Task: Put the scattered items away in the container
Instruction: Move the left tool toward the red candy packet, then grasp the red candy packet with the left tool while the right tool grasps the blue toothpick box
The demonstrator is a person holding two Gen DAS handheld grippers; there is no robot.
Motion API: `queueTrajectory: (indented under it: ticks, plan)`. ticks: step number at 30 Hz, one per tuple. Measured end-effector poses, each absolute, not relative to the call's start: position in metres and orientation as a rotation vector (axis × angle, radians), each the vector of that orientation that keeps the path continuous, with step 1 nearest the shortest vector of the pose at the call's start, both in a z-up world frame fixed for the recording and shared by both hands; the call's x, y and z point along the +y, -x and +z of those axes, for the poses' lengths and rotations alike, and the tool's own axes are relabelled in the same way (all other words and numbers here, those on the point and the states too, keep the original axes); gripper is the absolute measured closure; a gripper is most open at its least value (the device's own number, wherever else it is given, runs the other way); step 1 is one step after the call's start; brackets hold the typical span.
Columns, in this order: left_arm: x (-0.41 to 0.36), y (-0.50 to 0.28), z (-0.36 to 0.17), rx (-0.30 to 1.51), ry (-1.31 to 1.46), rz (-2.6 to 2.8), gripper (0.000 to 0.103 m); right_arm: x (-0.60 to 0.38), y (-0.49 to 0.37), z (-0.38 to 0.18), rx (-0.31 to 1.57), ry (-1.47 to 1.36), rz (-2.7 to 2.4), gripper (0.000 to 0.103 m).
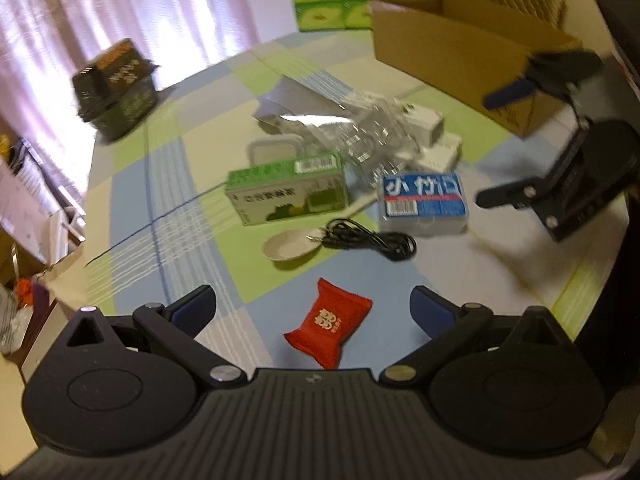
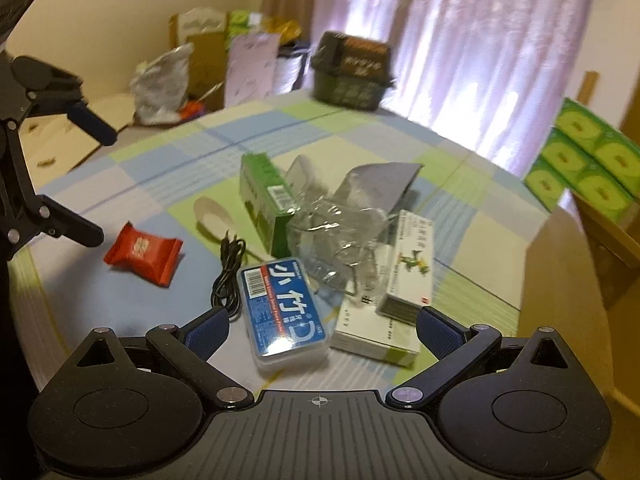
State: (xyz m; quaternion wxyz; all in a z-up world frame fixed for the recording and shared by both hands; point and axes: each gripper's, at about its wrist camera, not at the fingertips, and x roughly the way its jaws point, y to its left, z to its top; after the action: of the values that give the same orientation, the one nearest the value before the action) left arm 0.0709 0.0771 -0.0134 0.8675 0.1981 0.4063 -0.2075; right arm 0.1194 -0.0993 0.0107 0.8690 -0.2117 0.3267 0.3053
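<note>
My left gripper (image 1: 314,312) is wide open and empty, with the red candy (image 1: 328,324) lying right between its fingers. My right gripper (image 2: 322,330) is wide open too, over the blue box (image 2: 280,312).

**Backlit, soft and smeared**

Daylight glows through the sheer pale pink curtains (image 1: 132,12), blowing out to white near the checked blue-and-green tablecloth (image 2: 140,176). Both views show motion blur; the dark green plastic basket (image 1: 116,88) is smeared. Fisheye bending curves the edges, and the corners go black.
</note>
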Motion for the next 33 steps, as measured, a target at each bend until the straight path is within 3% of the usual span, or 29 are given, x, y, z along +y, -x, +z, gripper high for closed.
queueTrajectory:
  ticks: [14,15,16,19,23,33]
  plan:
    - [0.066,-0.105,-0.048,0.927,-0.626,-0.624,0.015,-0.074,-0.138,-0.016,0.753,0.561,0.75,0.0]
    - [0.065,-0.107,-0.051,0.936,-0.643,-0.641,0.019,-0.074,-0.139,-0.018,0.756,0.564,0.754,0.006]
    - [0.064,-0.109,-0.054,0.944,-0.657,-0.657,0.02,-0.074,-0.141,-0.019,0.769,0.563,0.762,0.023]
    - [0.063,-0.112,-0.062,0.959,-0.69,-0.683,0.022,-0.073,-0.145,-0.022,0.796,0.558,0.768,0.027]
    - [0.066,-0.114,-0.07,0.987,-0.678,-0.707,0.032,-0.07,-0.145,-0.026,0.802,0.569,0.788,0.027]
    - [0.067,-0.116,-0.074,1.001,-0.651,-0.738,0.072,-0.07,-0.151,-0.033,0.817,0.564,0.791,0.027]
